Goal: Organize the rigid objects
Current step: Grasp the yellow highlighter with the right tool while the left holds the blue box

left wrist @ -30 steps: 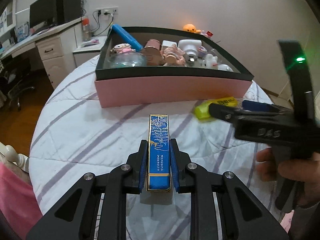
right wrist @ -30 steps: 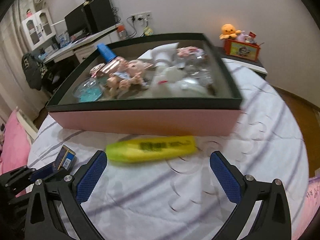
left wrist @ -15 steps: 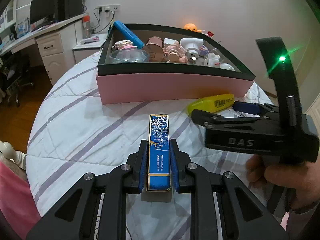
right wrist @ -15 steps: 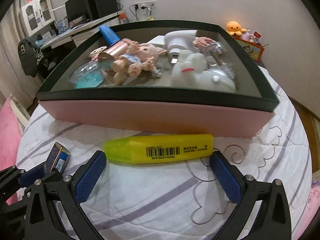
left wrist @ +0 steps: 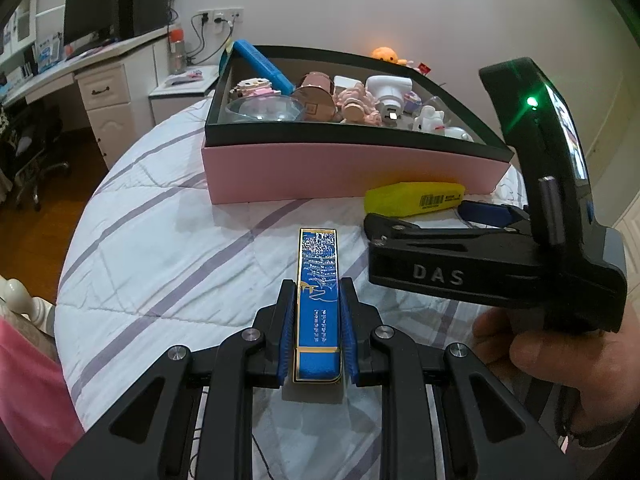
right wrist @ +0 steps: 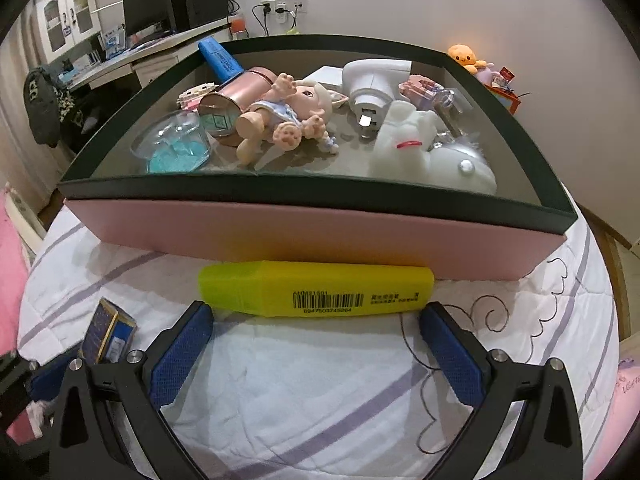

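Your right gripper (right wrist: 316,344) has closed in on the yellow highlighter (right wrist: 316,288) since a second ago; it now sits much nearer, fingertips flanking both ends of the marker. Jaws wide apart, blue pads (right wrist: 180,356) just short of the marker, touching or not I can't tell. Highlighter lies flat on the quilt (right wrist: 320,400), lengthwise along the pink front wall of the box (right wrist: 312,236), just beside it, barcode facing you.

Your left gripper (left wrist: 318,320) hasn't changed: clamped on the blue and gold box (left wrist: 318,280), narrow, pointing forward between the pads, held over the quilt, well short of the pink box.

Inside the pink box: doll (right wrist: 288,116), rose-gold can (right wrist: 236,108), clear heart dish (right wrist: 176,148), blue marker (right wrist: 220,60) leaning on the back left rim, white plug-like device (right wrist: 372,80), white toys at right (right wrist: 424,148).

Beyond: desk with monitor (left wrist: 104,16) at left, orange plush (right wrist: 464,56) behind the box.
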`<state>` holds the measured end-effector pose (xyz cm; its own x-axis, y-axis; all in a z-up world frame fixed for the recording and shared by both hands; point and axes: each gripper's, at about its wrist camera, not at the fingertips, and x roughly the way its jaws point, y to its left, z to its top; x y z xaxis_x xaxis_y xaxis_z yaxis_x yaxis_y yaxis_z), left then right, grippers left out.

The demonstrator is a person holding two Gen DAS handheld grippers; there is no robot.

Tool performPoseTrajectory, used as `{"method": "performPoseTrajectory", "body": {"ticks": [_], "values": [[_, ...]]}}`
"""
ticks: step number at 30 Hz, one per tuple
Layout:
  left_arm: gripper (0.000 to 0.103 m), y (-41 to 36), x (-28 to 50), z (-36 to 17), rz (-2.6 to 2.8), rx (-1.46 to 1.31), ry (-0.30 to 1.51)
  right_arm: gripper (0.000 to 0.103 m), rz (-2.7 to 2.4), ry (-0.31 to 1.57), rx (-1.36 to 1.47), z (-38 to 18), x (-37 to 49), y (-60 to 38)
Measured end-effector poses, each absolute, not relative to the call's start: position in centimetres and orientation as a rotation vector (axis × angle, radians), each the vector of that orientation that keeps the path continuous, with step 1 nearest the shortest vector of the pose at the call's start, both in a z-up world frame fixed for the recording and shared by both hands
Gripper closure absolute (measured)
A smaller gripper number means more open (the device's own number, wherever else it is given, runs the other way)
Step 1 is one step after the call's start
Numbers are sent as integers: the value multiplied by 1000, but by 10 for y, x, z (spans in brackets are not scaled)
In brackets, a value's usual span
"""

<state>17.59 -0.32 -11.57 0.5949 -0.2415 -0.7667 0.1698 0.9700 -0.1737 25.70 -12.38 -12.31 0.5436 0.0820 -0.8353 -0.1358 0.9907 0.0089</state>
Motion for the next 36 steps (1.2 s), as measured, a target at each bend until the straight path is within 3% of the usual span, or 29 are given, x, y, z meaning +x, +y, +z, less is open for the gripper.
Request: {"method": "performPoseTrajectory", "body": {"ticks": [5, 11, 24, 28, 36], "values": [[82, -1, 175, -116, -233, -89, 902, 1, 205, 955, -11, -122, 254, -124], [82, -1, 176, -116, -233, -93, 902, 21, 224, 935, 21, -118, 246, -140], [82, 1, 173, -112, -223, -93, 890, 14, 424, 931, -53, -116, 256, -145], [82, 5, 173, -112, -203, -97, 887, 20, 554, 931, -113, -112, 248, -129], [82, 11, 173, -115, -167, -108, 888, 21, 576, 928, -198, -120, 255, -120]]}}
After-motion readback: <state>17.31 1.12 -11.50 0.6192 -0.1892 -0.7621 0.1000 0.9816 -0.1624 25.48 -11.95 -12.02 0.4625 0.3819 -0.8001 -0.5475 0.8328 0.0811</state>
